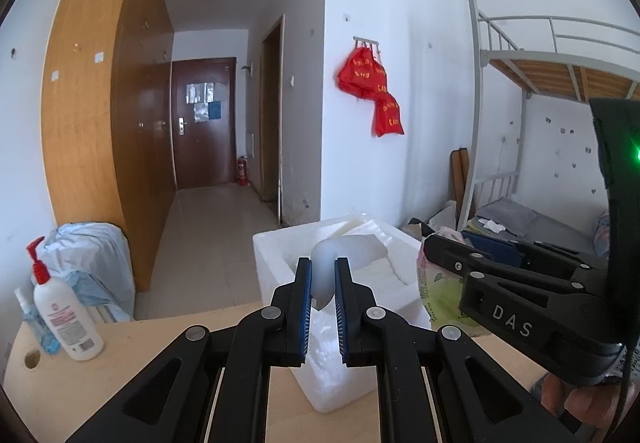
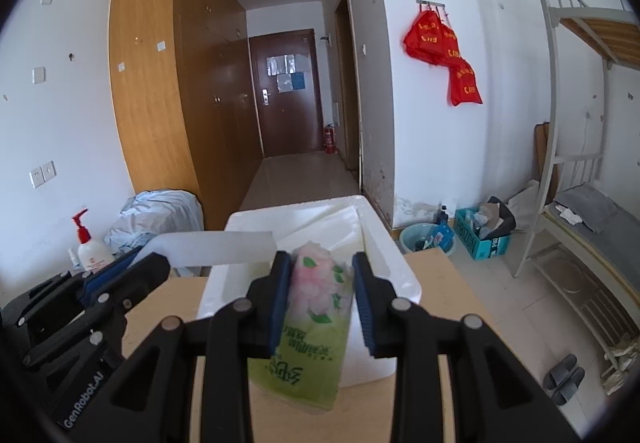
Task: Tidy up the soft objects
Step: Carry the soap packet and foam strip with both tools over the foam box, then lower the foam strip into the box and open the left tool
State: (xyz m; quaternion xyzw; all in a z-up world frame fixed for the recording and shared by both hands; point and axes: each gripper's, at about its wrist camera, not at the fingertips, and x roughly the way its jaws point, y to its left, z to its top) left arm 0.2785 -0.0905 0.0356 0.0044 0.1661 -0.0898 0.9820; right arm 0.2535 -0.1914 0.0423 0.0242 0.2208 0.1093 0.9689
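Left wrist view: held a translucent, milky plastic bag [image 1: 325,279], soft and rounded, pinched between the ribbed blue pads of the left gripper [image 1: 322,307], fingers nearly closed on it, above a white foam box [image 1: 276,263] with grainy, crumbly walls. Stood on a pale wooden tabletop [image 1: 132,359], that box, with a white pump bottle [image 1: 64,315] topped in red near the left edge. Showed the right gripper [image 1: 436,247] at the right, matte black with metal rivets. Right wrist view: clamped a soft tissue pack [image 2: 316,307], glossy green wrapper printed with pink flowers, between the fingers of the right gripper [image 2: 322,303], partly closed on its sides, over the near rim of the same foam box [image 2: 376,239]. Hung red fabric bags [image 2: 440,55] on a wall rack behind.
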